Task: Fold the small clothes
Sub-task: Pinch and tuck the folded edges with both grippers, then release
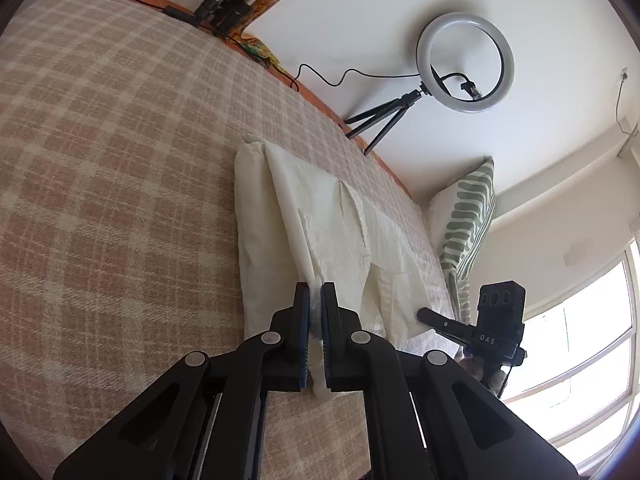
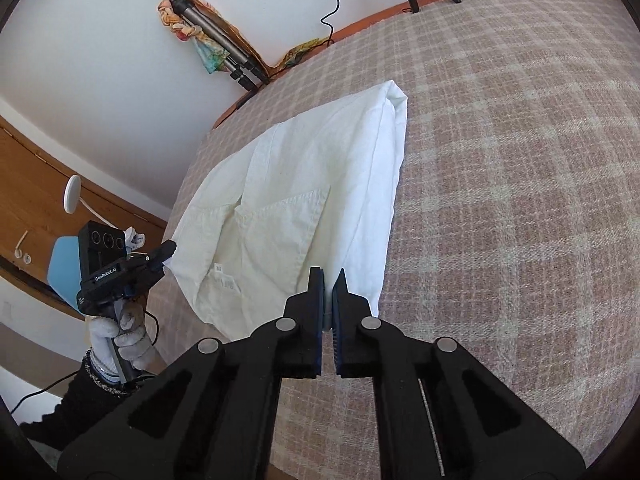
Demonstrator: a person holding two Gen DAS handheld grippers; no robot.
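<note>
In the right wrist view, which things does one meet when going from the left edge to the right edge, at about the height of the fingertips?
Other gripper, held by a gloved hand → white garment → right gripper, shut on the garment's edge → checked blanket.

Your left tongs [image 1: 316, 292] point forward and slightly down, the two blue-padded fingers [image 1: 303, 320] drawn nearly together and pinching a fold of white cloth between them; from the right wrist camera your white-gloved left hand [image 2: 126, 340] wraps the handle below them, a dark sleeve and beaded band at the wrist. Your right tongs [image 2: 329, 280] are likewise clamped on a thin edge of the same cloth, fingers almost parallel with only a narrow slit between the pads [image 2: 318, 320], and from the left wrist camera they reach in low from the right side.
</note>
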